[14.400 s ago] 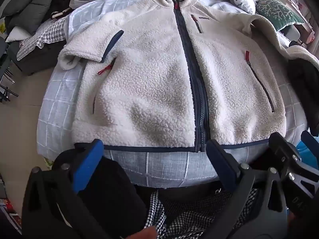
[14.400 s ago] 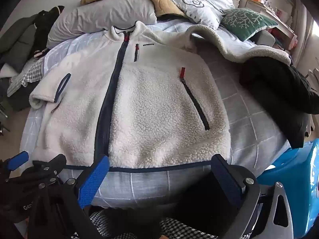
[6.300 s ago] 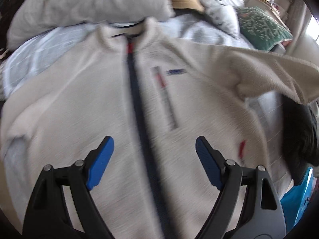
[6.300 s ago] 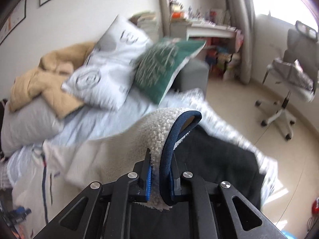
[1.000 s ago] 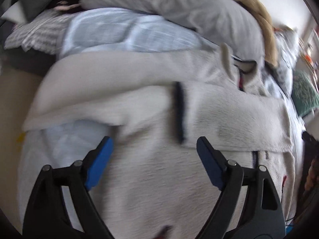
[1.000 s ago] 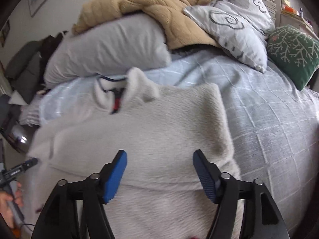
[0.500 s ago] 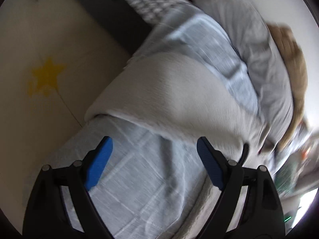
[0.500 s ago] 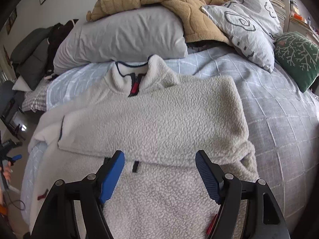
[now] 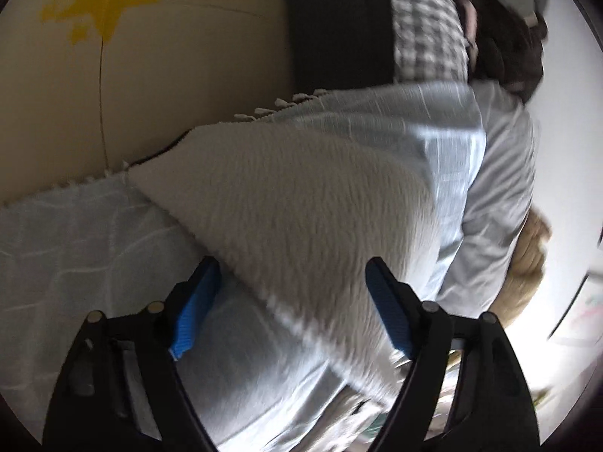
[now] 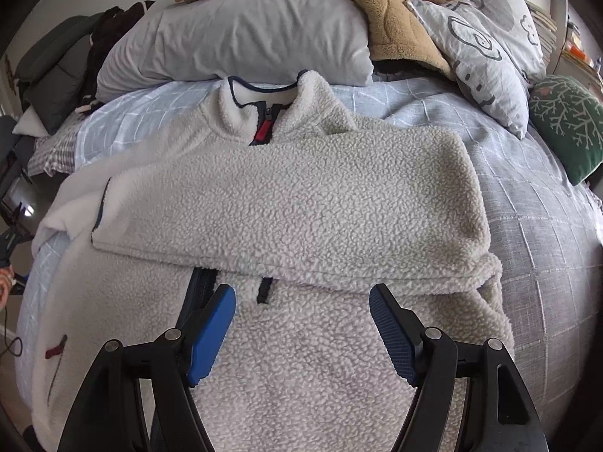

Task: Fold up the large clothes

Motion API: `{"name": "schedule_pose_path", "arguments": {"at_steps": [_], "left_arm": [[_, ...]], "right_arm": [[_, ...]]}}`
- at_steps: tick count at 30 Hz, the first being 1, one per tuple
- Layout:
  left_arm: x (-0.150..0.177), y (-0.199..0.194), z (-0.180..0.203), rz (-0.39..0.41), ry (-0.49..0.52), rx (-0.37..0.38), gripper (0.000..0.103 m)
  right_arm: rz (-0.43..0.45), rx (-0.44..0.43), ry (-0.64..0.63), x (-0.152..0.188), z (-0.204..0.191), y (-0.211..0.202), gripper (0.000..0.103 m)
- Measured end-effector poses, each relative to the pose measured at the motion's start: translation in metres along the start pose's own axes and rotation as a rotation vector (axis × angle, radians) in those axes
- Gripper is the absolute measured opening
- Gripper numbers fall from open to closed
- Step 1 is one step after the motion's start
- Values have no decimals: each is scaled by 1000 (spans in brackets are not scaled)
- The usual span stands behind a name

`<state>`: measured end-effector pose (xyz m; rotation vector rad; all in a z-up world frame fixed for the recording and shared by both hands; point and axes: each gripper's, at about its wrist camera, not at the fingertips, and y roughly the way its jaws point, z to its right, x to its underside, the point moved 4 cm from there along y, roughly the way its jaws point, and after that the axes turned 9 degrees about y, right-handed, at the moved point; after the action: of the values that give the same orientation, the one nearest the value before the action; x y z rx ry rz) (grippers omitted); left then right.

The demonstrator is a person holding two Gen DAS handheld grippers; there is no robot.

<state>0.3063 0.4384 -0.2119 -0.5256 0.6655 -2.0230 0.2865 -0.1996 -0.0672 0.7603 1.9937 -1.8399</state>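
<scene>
Left sleeve fold: left claw closing in on the sleeve edge.

Your left gripper [image 9: 290,305] is narrowing its jaws with nothing pinched yet; take the sleeve [image 9: 286,203] by its near edge, not the bedspread [image 9: 75,241] beneath. Your right gripper [image 10: 301,324] hangs wide and empty over the jacket [image 10: 301,358], flat on the bed. Count: one jacket, one sleeve [image 10: 286,203] already folded across, four pillows.

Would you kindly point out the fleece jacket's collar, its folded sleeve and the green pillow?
collar [image 10: 241,111]: right wrist view, left flap.
folded sleeve [image 10: 301,203]: right wrist view, mid-sleeve.
green pillow [image 10: 565,124]: right wrist view, patterned face.
</scene>
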Motion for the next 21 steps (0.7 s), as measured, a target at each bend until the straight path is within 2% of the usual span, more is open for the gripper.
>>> {"name": "schedule_pose_path", "arguments": {"at_steps": [2, 3, 4, 5, 6, 9, 12, 14, 16, 21], "left_arm": [[-6, 5, -6, 15, -50, 13, 68], [-9, 8, -7, 25, -62, 11, 56], [-11, 9, -7, 43, -61, -5, 38], [-12, 8, -6, 56, -47, -23, 28], [-14, 3, 0, 86, -14, -56, 13], [-18, -19, 24, 197, 89, -93, 13], [-13, -54, 74, 328, 258, -99, 12], [-4, -73, 112, 400, 374, -75, 12], [15, -93, 161, 472, 531, -34, 12], [79, -118, 266, 553, 876, 65, 12]], "right_arm": [[-6, 6, 3, 1, 0, 2, 75], [-9, 6, 8, 2, 1, 3, 75], [-13, 3, 14, 2, 1, 5, 75], [-15, -3, 25, 2, 3, 5, 75], [-15, -6, 35, 2, 5, 6, 75], [-8, -6, 53, 1, 10, 5, 75], [-1, -12, 78, 0, 17, 4, 76], [-1, -25, 102, 0, 22, 5, 75], [2, -36, 117, -1, 25, 4, 76], [14, -62, 151, -2, 32, 2, 75]]}}
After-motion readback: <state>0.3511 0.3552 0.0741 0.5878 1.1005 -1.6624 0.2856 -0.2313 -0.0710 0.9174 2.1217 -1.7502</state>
